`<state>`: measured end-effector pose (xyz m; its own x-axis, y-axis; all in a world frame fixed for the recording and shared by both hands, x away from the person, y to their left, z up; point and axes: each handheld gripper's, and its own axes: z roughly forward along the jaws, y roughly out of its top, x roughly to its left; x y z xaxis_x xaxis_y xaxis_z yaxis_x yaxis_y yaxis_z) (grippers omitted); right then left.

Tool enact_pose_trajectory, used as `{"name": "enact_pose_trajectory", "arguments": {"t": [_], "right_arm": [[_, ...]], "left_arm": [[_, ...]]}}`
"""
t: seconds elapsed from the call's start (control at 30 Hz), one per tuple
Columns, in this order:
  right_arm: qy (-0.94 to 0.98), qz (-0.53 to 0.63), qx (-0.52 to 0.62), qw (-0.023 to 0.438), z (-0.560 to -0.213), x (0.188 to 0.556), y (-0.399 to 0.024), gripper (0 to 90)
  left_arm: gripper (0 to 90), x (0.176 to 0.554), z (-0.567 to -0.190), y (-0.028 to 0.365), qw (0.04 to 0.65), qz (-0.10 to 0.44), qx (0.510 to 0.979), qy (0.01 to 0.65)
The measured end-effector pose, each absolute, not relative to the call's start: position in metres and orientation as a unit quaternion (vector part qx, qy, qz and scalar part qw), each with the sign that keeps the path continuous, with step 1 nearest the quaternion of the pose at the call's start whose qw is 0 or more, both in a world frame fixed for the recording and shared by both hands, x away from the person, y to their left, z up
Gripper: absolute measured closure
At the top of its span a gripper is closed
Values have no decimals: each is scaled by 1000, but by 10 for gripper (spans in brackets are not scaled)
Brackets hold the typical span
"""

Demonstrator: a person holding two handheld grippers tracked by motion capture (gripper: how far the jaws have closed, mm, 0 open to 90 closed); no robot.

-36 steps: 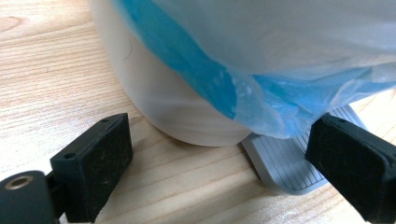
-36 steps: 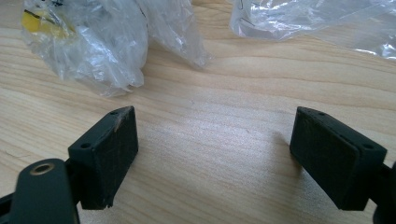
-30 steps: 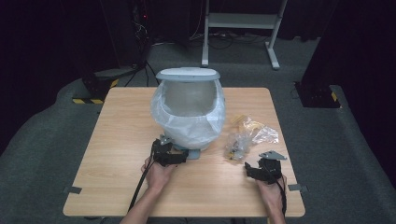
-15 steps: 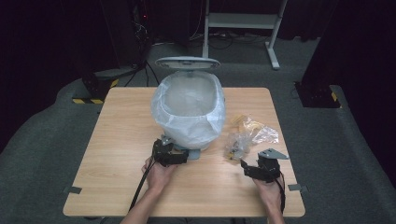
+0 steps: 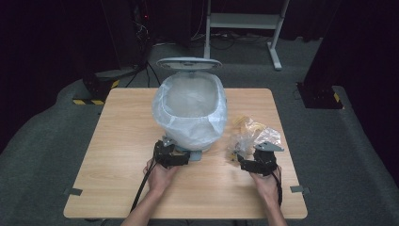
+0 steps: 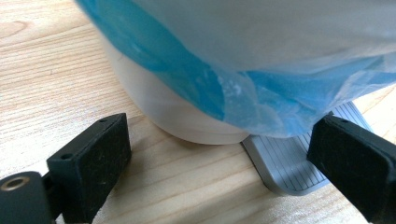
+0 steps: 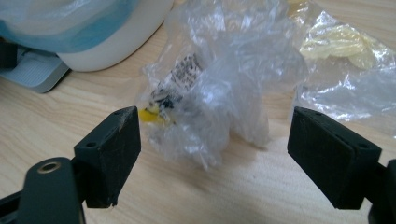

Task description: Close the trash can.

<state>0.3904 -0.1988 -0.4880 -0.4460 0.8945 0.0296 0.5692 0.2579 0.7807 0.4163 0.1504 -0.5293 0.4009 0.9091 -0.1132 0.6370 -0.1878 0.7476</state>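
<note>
A white pedal bin [image 5: 190,110] lined with a translucent bluish bag [image 6: 233,79] stands mid-table, its grey lid [image 5: 188,62] tipped up at the back. My left gripper [image 5: 171,157] is at the bin's front base. Its jaws are open [image 6: 223,158], and the right one lies over the grey ribbed pedal [image 6: 289,163]. Whether it touches the pedal I cannot tell. To the right, my right gripper [image 5: 256,162] is open [image 7: 215,149] just in front of a crumpled clear plastic wrapper [image 7: 210,93] with yellow and black print, holding nothing.
More crumpled clear and yellowish wrappers [image 7: 341,42] lie behind the first one, right of the bin [image 7: 116,32]. The wooden table [image 5: 117,141] has bare surface on its left half and along the front edge. Dark floor and equipment stands surround it.
The bin's lid has swung up from nearly shut to open. My right gripper has shifted slightly left toward the wrapper. The left gripper stays at the pedal.
</note>
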Motion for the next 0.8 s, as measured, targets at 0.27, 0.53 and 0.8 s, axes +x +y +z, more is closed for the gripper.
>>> {"name": "enact_pose_trajectory", "arguments": {"t": [0.27, 0.53, 0.8], "right_arm": [[762, 377, 480, 218, -485, 402, -194, 176], [766, 365, 488, 204, -492, 416, -188, 208], [769, 367, 488, 189, -500, 421, -185, 398]], "left_arm": [[62, 416, -529, 150, 374, 182, 748, 517], [62, 416, -529, 150, 374, 183, 748, 517], [62, 416, -529, 150, 374, 183, 748, 516]]}}
